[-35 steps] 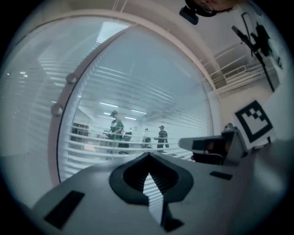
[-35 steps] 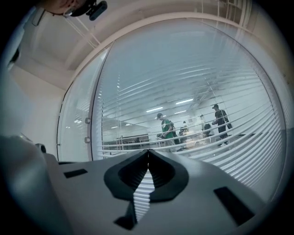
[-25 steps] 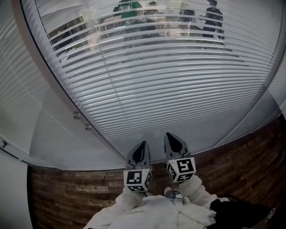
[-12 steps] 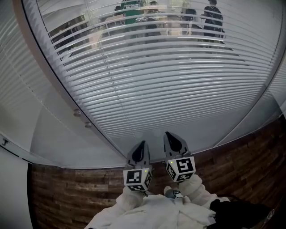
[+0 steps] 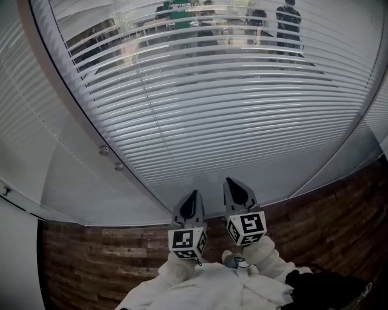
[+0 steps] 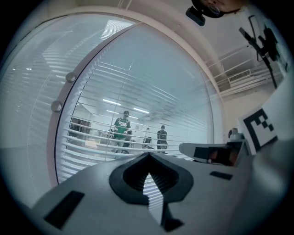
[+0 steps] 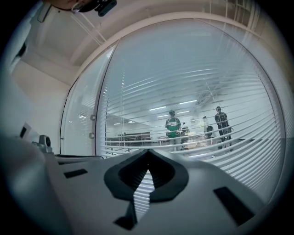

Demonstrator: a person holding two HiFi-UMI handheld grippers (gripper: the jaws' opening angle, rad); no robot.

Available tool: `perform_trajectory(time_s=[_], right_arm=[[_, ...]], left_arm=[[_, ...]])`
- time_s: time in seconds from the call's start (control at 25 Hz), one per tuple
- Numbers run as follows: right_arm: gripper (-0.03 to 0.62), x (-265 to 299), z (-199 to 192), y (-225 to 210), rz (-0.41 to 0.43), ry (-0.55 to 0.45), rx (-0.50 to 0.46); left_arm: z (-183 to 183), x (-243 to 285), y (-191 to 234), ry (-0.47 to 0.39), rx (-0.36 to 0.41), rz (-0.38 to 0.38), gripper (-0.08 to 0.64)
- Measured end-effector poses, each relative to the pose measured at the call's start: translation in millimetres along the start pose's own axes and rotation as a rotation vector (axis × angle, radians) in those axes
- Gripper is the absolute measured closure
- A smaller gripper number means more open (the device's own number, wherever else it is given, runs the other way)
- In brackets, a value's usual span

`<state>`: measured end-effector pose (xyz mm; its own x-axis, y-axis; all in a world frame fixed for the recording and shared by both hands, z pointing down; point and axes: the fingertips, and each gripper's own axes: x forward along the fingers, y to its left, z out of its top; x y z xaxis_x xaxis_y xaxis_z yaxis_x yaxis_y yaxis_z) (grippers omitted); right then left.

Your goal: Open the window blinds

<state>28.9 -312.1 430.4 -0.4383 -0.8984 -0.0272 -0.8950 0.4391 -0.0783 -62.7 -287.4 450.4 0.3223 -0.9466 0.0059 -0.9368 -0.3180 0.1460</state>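
Only the green-shirted person (image 5: pixel 180 7) beyond the thin, slatted blinds (image 5: pixel 242 115) shifted; left claw (image 5: pixel 195 195) and right claw (image 5: pixel 228 183) clenched, empty.

Blinds (image 5: pixel 230 115) straight ahead of both grippers. Left gripper (image 5: pixel 193 197) just beside right gripper (image 5: pixel 234 186). People (image 5: pixel 288 24) behind blinds.

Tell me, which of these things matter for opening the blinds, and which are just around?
For the job: window blinds, left tool, right tool, both empty.
Just around: people behind the glass, wooden floor, round fittings.
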Motion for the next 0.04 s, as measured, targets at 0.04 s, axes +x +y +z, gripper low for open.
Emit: perform_trajectory(time_s=[0.04], right_arm=[[0.58, -0.8, -0.6, -0.5, -0.001, 0.001, 0.0]], left_arm=[[-0.7, -0.3, -0.8, 0.0, -0.001, 0.0, 0.56]])
